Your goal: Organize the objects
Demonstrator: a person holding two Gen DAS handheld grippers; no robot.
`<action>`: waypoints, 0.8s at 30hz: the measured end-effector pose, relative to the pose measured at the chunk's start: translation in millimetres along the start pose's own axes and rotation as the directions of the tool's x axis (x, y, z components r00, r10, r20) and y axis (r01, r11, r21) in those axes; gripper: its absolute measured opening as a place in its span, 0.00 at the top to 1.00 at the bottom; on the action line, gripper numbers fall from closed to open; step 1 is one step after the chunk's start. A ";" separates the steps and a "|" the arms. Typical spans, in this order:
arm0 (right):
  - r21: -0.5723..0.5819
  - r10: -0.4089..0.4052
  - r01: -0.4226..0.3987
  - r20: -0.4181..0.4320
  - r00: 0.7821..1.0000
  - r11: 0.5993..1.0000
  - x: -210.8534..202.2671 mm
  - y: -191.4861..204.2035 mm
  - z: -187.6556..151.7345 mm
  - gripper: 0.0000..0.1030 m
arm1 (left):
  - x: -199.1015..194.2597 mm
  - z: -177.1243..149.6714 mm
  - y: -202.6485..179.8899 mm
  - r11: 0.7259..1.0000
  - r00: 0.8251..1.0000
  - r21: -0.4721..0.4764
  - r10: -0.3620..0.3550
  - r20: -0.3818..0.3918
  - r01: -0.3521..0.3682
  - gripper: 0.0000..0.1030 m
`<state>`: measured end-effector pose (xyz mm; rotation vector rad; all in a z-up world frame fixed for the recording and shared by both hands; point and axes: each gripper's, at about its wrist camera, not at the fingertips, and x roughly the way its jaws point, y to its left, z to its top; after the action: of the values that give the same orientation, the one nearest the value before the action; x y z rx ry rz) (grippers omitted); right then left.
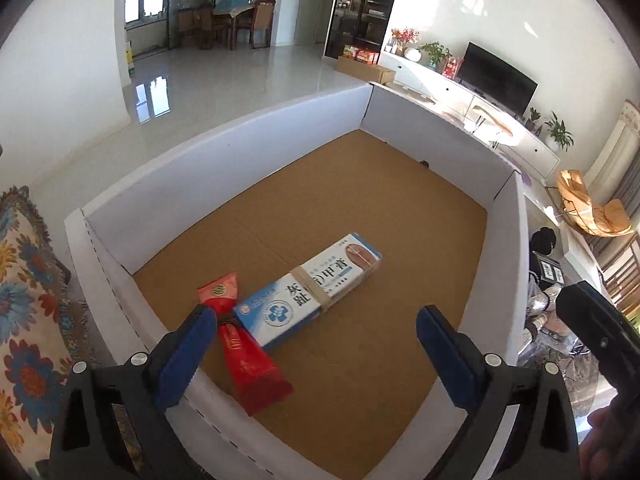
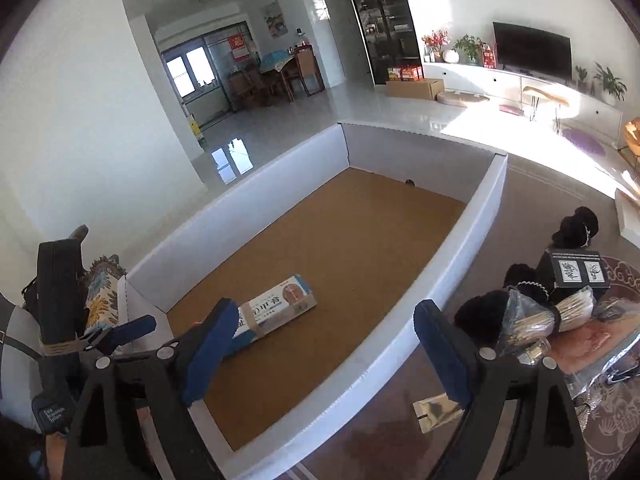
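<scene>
A big white-walled cardboard box with a brown floor fills both views. On its floor lies a blue-and-white carton with a band around its middle. A red tube rests beside it, one end tucked under the carton's near end. My left gripper hangs open above the box's near-left corner, over these two items, with nothing between its blue pads. In the right wrist view the same carton shows inside the box. My right gripper is open and empty, straddling the box's near right wall.
A flowered cushion lies left of the box. To the right, on a patterned cloth, sit black pompom hair ties, bundles of thin sticks, a black picture box and a small foil packet. Most of the box floor is bare.
</scene>
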<state>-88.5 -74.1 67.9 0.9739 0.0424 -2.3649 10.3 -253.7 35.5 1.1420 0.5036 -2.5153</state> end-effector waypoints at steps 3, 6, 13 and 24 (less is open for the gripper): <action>-0.044 -0.096 0.098 0.037 0.995 0.994 -33.7 -37.7 -33.0 0.04 | -24.6 -17.8 -32.1 0.992 0.992 0.054 -0.116 0.047 0.114 0.01; -0.038 -0.211 0.212 0.026 0.977 0.976 -62.5 -88.5 -75.2 0.04 | -47.2 -36.5 -82.9 0.956 0.965 0.157 -0.258 0.042 0.249 0.01; 0.061 -0.411 0.421 -0.128 0.903 0.905 -113.5 -208.1 -174.0 0.04 | -45.2 -122.3 -201.5 0.794 0.882 0.384 -0.418 -0.218 0.471 0.01; 0.121 -0.444 0.472 -0.199 0.874 0.873 -117.7 -233.0 -211.8 0.03 | 33.3 -171.0 -249.8 0.792 0.938 0.523 -0.176 -0.300 0.316 0.01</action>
<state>-8.2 229.2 -52.7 1.3669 0.1603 -2.7447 -8.1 37.9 -50.6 1.7027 -0.0751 -2.8724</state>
